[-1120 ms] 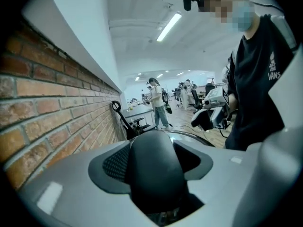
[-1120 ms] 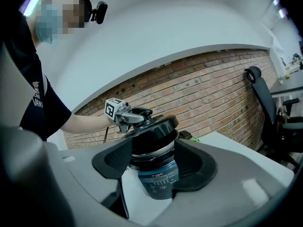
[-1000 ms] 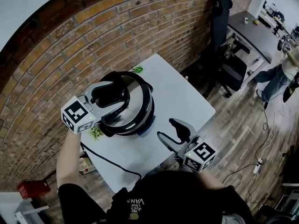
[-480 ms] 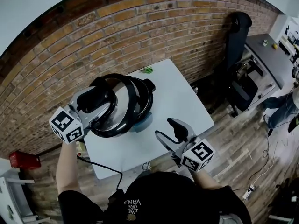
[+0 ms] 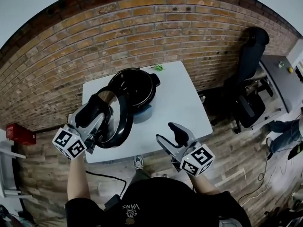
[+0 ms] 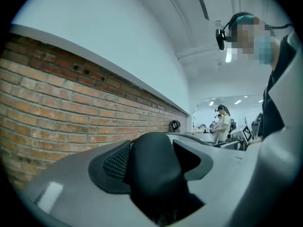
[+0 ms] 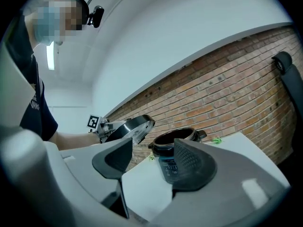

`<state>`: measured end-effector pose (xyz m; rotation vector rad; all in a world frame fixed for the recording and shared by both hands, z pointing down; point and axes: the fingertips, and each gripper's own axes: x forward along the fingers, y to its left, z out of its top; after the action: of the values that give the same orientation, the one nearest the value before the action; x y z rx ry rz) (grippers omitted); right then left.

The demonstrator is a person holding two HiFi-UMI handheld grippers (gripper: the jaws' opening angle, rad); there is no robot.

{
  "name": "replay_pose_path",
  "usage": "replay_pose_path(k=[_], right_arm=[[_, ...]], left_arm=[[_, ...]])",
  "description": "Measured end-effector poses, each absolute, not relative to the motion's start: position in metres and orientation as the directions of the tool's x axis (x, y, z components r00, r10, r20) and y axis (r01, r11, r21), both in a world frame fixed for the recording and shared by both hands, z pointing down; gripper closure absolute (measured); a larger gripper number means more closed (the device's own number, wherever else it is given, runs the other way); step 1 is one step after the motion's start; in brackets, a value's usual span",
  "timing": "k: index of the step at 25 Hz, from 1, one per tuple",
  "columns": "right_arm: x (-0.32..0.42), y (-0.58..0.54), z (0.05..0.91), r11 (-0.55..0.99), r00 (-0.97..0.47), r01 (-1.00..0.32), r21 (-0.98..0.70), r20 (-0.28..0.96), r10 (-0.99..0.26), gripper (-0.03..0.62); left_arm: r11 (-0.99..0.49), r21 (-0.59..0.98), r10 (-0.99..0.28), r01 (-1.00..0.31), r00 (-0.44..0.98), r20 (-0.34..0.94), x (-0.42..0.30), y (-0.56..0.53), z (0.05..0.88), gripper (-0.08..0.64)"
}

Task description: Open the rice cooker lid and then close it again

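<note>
Head view has the left hand-held gripper (image 5: 92, 112) clamped on the lid (image 5: 116, 124). In the left gripper view you can see its jaws set wide around the lid's chunky black handle (image 6: 154, 167), which fills the gap between them. The lid is off the pot, tilted, held just beside the rice cooker (image 5: 135, 86) over the near left corner of the white surface (image 5: 175, 98). The cooker sits uncovered at the back by the brick wall (image 5: 142, 27). The right hand-held gripper (image 5: 169, 134) hovers at the surface's near edge, jaws spread, gripping nothing.
</note>
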<state>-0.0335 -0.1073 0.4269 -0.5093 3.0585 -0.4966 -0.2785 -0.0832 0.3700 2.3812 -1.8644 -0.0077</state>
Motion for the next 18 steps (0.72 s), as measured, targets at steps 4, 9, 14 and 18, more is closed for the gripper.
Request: replay_pose_path(k=[4,9,14,18], right_arm=[[-0.023,-0.100,0.434,0.901,-0.953,-0.300,-0.314,0.061,-0.296,0.314],[-0.016,-0.090,0.442,0.909,-0.961,-0.276,-0.311,0.072,-0.267,0.323],[-0.015,-0.079,0.451,0.917,-0.968,-0.250,-0.312,0.077,-0.238,0.349],[-0.012,-0.072,0.459,0.922,-0.970,-0.241,-0.302,0.094,-0.223,0.394]], left_arm=[[-0.094,0.185,-0.994,-0.978,0.103,0.037,-0.280,-0.047,0.391,0.281],[0.106,0.302,-0.994,-0.947,-0.091,0.064,-0.275,0.002,0.421,0.281],[0.198,0.369,-0.980,-0.908,-0.183,0.075,-0.263,0.044,0.455,0.281],[0.265,0.404,-0.964,-0.876,-0.245,0.100,-0.248,0.072,0.474,0.281]])
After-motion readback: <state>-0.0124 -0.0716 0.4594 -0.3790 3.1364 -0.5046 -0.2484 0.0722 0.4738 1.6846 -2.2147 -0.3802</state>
